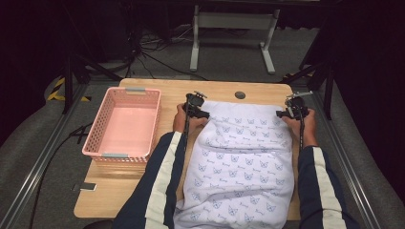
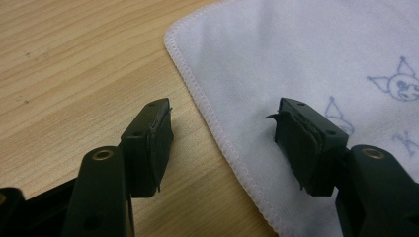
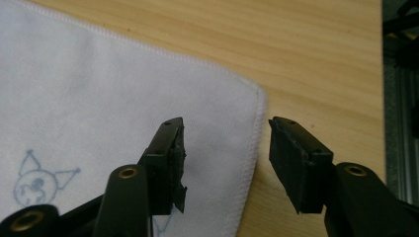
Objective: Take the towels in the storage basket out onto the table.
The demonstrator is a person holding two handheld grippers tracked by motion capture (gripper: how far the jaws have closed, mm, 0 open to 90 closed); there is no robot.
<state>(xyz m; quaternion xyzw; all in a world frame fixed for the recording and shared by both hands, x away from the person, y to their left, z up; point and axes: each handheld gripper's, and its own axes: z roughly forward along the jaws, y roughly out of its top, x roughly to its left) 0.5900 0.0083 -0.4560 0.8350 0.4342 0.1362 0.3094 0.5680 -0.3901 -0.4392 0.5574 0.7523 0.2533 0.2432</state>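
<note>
place: lab | signs: black curtains – floor cables [image 1: 157,59] – metal rails [image 1: 36,169]

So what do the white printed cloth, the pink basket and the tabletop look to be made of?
The cloth looks like soft woven or terry fabric, matte white, with a stitched hem and a pale blue cartoon print. The basket seems to be moulded plastic, pink, with perforated lattice walls. The tabletop shows light wood grain with a smooth finish; whether solid wood or laminate, I cannot tell.
</note>
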